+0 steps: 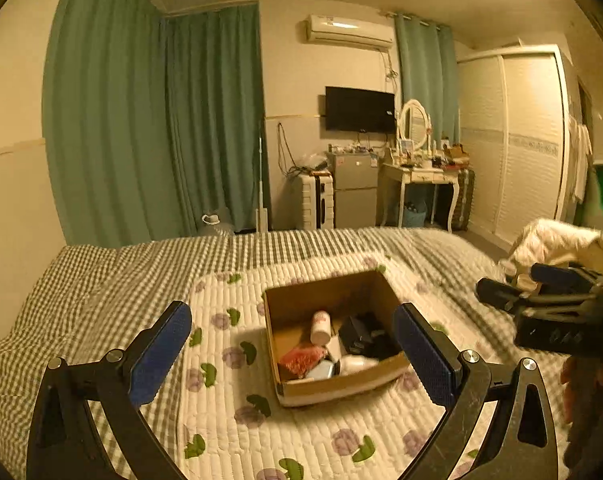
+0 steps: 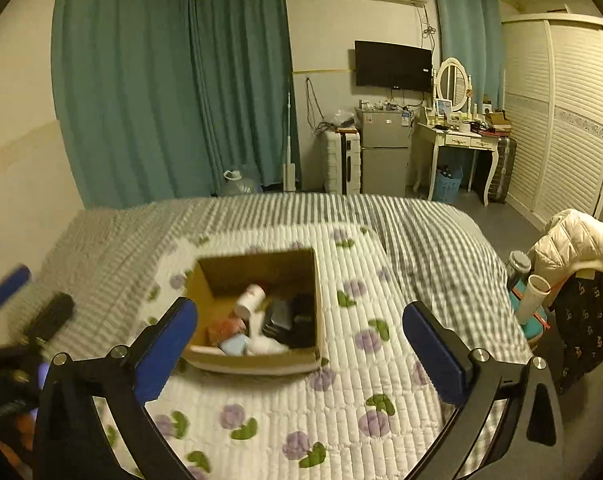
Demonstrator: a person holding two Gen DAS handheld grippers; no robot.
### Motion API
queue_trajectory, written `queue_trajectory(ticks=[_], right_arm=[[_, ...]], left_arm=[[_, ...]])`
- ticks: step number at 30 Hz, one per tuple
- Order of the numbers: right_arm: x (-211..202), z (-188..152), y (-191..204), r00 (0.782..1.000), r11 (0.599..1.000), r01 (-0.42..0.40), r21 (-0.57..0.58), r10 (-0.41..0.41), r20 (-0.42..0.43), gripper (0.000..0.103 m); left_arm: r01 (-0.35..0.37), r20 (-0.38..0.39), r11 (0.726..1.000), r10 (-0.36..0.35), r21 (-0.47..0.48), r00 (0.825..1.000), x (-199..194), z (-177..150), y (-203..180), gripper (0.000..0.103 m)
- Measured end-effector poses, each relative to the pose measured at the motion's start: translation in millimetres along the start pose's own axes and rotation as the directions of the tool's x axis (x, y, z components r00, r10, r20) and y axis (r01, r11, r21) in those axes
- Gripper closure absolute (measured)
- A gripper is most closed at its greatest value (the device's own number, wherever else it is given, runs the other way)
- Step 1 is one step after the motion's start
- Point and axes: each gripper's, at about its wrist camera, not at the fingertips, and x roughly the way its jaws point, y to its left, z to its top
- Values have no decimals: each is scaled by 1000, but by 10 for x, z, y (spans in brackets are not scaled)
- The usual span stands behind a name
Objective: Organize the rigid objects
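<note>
Cardboard box (image 1: 337,384) on quilted mat (image 1: 229,420), holding bottles and dark items. Left gripper (image 1: 293,356) and right gripper (image 2: 301,352): jaws apart, empty, above box's near side. Advice: descend squarely onto one item, clear of box walls.

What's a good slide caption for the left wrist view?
Open left gripper above a cardboard box of small items on a quilted bed.

Two fisheye wrist views look forward and slightly down over a bed toward the far wall of a bedroom. The left wrist view places a cardboard box (image 1: 333,336) at centre frame, fairly near. The right wrist view shows the same box (image 2: 257,312) left of centre, perhaps slightly farther, though blur makes that uncertain. Both share the quilt (image 1: 261,420), green curtains (image 2: 173,80) and television (image 2: 393,65).
</note>
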Motion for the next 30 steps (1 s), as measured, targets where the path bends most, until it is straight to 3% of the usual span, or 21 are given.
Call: queue_trajectory(ticks=[4, 10, 30], right_arm=[[286, -410, -48, 997, 1000, 1, -19, 1, 75, 0], [601, -676, -25, 997, 997, 3, -77, 3, 76, 0], [614, -743, -19, 997, 996, 1, -89, 6, 79, 0]], left_arm=[[-52, -32, 998, 53, 44, 998, 288, -306, -83, 0], [-61, -62, 998, 58, -31, 996, 559, -578, -39, 0], [-43, -106, 996, 35, -76, 994, 592, -654, 17, 0]])
